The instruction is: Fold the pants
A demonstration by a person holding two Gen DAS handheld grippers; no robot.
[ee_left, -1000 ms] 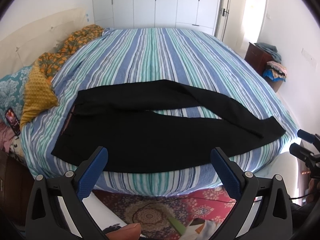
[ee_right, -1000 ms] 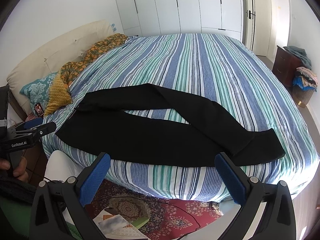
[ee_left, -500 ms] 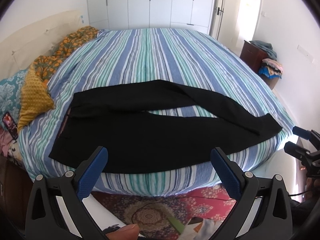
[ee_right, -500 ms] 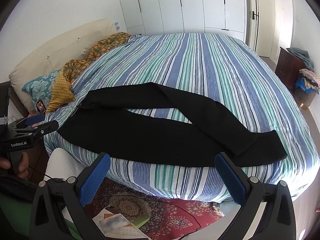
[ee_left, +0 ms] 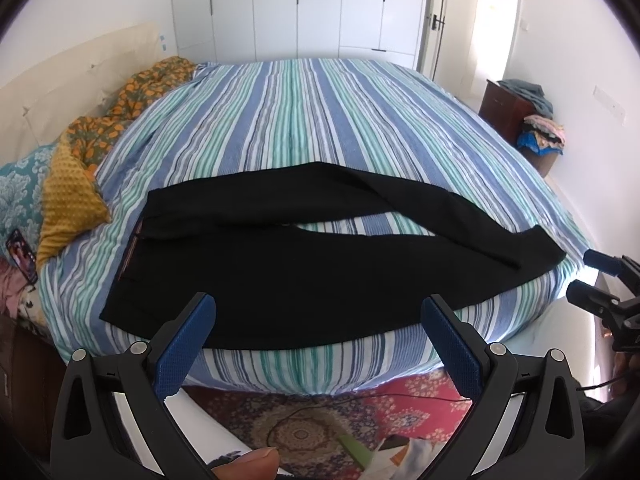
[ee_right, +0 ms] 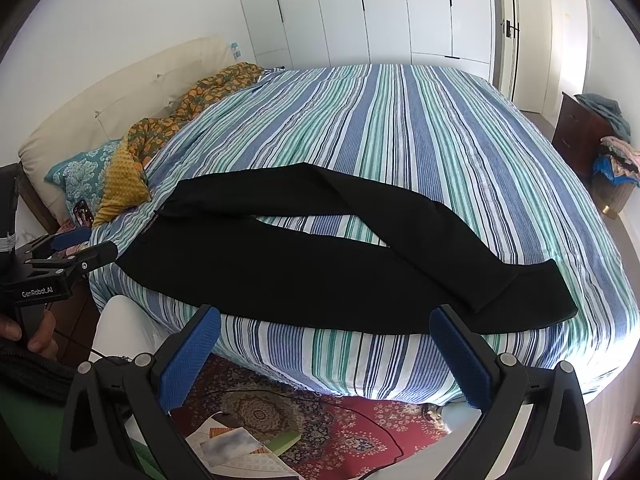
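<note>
Black pants (ee_left: 304, 264) lie flat along the near edge of the striped bed (ee_left: 320, 120), waistband at the left, both legs running right with a gap between them. They also show in the right wrist view (ee_right: 320, 264). My left gripper (ee_left: 320, 312) is open and empty, just short of the pants' near edge by the waist half. My right gripper (ee_right: 324, 320) is open and empty, short of the leg half. The right gripper shows at the right edge of the left wrist view (ee_left: 592, 280); the left gripper shows at the left in the right wrist view (ee_right: 80, 248).
Yellow and floral pillows (ee_left: 72, 200) and a phone (ee_left: 22, 254) lie at the bed's left end. A patterned rug (ee_right: 300, 412) with papers and a cable covers the floor below. A dark cabinet with clothes (ee_left: 520, 116) stands at the right. White wardrobes (ee_left: 300, 8) line the back wall.
Both grippers have drifted slightly, so the view shifts a little. The pants have not moved and both grippers stay open.
</note>
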